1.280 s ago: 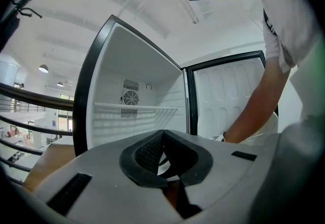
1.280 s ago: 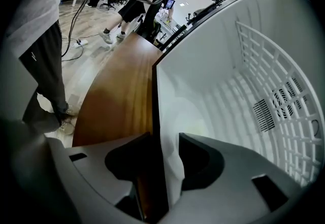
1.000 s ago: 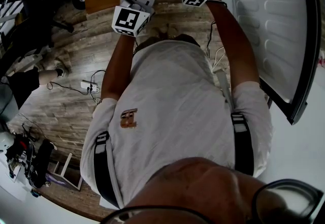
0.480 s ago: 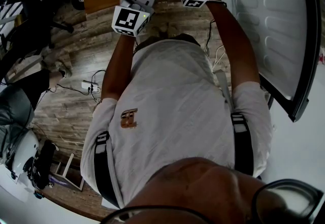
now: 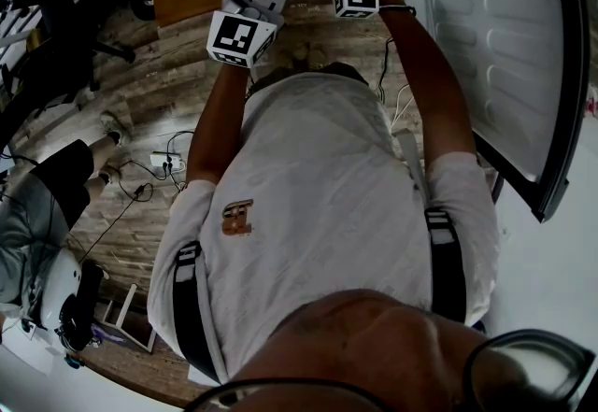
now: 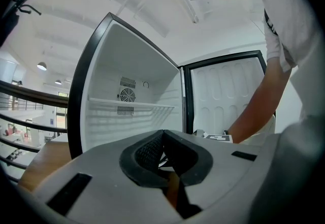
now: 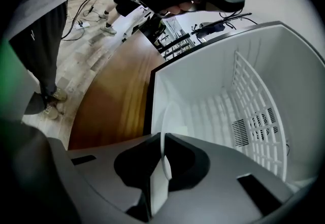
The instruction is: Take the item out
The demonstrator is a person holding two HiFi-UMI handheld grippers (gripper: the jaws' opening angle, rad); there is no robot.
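Two grippers reach toward an open fridge (image 6: 127,81) at the top of the head view. The left gripper (image 6: 162,134) has its jaws pressed together with nothing between them, and it faces the white interior and its wire shelf (image 6: 134,106). The right gripper (image 7: 158,139) is clamped on a thin white item (image 7: 164,159), seen edge-on, low in the centre of its view, before the fridge's cavity. The door (image 5: 495,46) stands wide at upper right. A wooden worktop (image 7: 117,96) lies left of the fridge.

Fridge door (image 5: 505,55) swung wide, mouth open; a wire shelf (image 6: 132,104) crosses the cavity (image 6: 127,65).
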